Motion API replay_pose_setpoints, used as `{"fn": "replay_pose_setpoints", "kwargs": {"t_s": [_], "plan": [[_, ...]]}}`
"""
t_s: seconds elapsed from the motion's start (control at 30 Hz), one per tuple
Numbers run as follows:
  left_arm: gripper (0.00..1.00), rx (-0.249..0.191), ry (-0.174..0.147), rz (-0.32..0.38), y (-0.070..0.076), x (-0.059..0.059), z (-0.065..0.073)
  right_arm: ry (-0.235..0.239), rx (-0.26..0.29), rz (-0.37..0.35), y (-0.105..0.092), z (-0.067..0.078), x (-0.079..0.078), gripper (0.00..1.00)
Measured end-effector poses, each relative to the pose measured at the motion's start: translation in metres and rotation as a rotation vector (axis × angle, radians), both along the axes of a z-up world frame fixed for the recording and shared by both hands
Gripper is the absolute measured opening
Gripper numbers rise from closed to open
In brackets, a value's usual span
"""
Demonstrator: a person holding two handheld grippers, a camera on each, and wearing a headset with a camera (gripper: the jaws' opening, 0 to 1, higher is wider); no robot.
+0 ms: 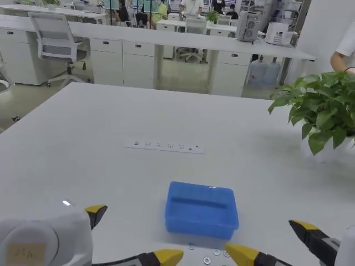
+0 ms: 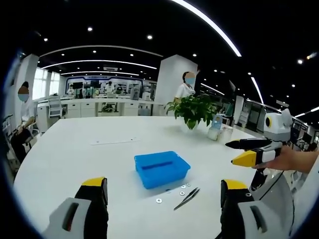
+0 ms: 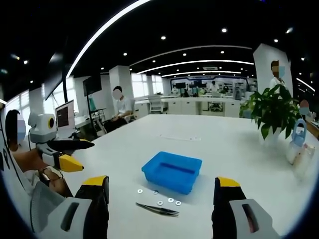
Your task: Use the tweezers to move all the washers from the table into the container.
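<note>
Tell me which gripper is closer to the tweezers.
Right, probably. The tweezers lie just ahead of the right gripper, centred; from the left gripper they sit farther ahead, toward its right jaw.

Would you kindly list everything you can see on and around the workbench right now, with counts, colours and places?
container: one, blue, mid-table just ahead of both tools
washers: five, silvery, loose on the table at the container's near side
tweezers: one pair, dark metal, lying flat beside the washers, unheld
socket strip: one, white, set in the table beyond the container
potted plant: one, green leaves, white pot, far right of the table
table: one, white, bearing all the above
office chair: one, grey, at the desks behind
left tool: one, grey, yellow-tipped jaws, bottom left, open
right tool: one, yellow-tipped jaws, bottom right, open
</note>
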State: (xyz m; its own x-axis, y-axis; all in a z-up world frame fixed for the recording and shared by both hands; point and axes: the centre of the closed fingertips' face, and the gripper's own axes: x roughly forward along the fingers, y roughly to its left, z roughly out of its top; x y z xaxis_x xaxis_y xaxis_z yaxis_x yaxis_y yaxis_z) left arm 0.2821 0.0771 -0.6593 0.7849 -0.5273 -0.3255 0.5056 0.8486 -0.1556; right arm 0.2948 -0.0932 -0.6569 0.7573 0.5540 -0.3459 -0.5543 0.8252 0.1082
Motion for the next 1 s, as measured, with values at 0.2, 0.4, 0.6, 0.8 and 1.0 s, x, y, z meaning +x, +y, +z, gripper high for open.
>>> {"fn": "replay_pose_setpoints", "kwargs": {"t_s": [0.2,0.4,0.6,0.8,1.0], "plan": [[0.82,0.016,0.037,-0.069,-0.011,0.002,-0.008,0.023,0.001,0.0,-0.001,-0.005,-0.002,0.75],[0.51,0.12,0.078,-0.214,-0.028,0.002,-0.033,0.076,0.004,-0.028,-0.009,-0.012,-0.004,0.47],[0.36,0.121,0.183,-0.342,-0.05,0.003,-0.066,0.141,0.025,-0.035,-0.012,-0.019,-0.01,0.18],[0.28,0.178,0.235,-0.455,-0.073,0.006,-0.096,0.181,0.027,-0.058,-0.021,-0.027,-0.013,0.14],[0.21,0.284,0.261,-0.55,-0.085,0.01,-0.137,0.212,0.005,-0.06,-0.027,-0.03,-0.018,0.08]]}}
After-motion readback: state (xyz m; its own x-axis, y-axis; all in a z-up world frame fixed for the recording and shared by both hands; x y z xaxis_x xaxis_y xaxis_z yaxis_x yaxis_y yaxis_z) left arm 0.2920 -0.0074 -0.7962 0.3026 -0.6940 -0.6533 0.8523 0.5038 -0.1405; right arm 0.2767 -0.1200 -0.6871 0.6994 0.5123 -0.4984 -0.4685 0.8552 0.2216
